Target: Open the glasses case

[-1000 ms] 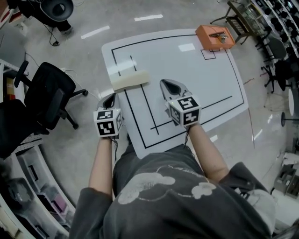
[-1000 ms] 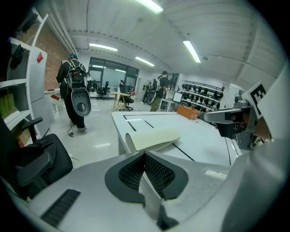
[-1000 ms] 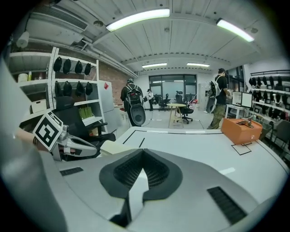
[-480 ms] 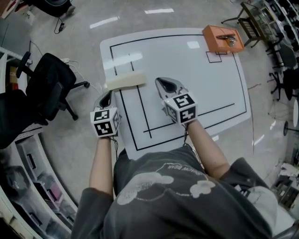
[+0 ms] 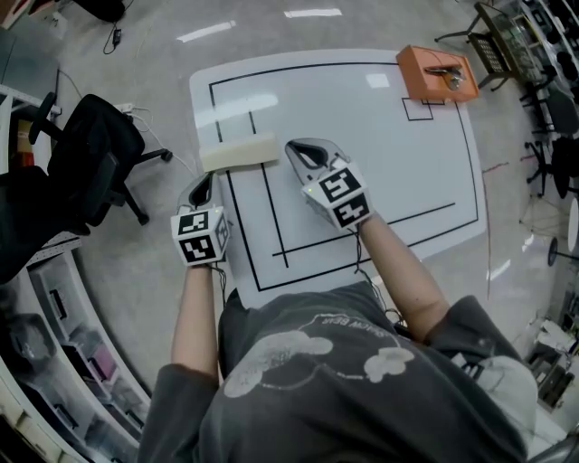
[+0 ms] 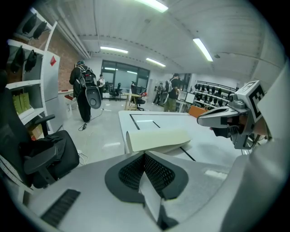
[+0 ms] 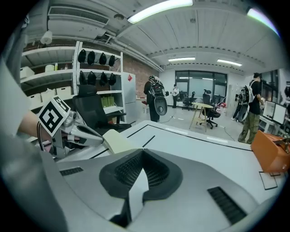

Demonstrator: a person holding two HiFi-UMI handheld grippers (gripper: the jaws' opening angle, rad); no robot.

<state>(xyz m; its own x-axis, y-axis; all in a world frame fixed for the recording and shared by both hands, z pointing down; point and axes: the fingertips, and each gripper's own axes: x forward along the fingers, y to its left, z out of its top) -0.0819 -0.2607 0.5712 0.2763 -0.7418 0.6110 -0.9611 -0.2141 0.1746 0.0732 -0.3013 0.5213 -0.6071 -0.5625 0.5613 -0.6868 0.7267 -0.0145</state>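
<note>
A white surface point(image 5: 380, 154) marked with black lines stands on a glossy workshop floor. A black office chair point(image 5: 90, 163) is off to its left, and an orange box point(image 5: 436, 72) sits on its far right corner. The cream glasses case point(image 5: 239, 152) lies flat by the surface's left edge. The left tongs point(image 5: 201, 187) hang near the case's near side, clenched on nothing. The right tongs point(image 5: 300, 151), likewise clenched and empty, point just beside its right end.

A lab workroom: office chair point(image 5: 95, 158), storage shelves point(image 7: 50, 75), line-marked white table point(image 5: 362, 145), ceiling lights point(image 7: 158, 10).
</note>
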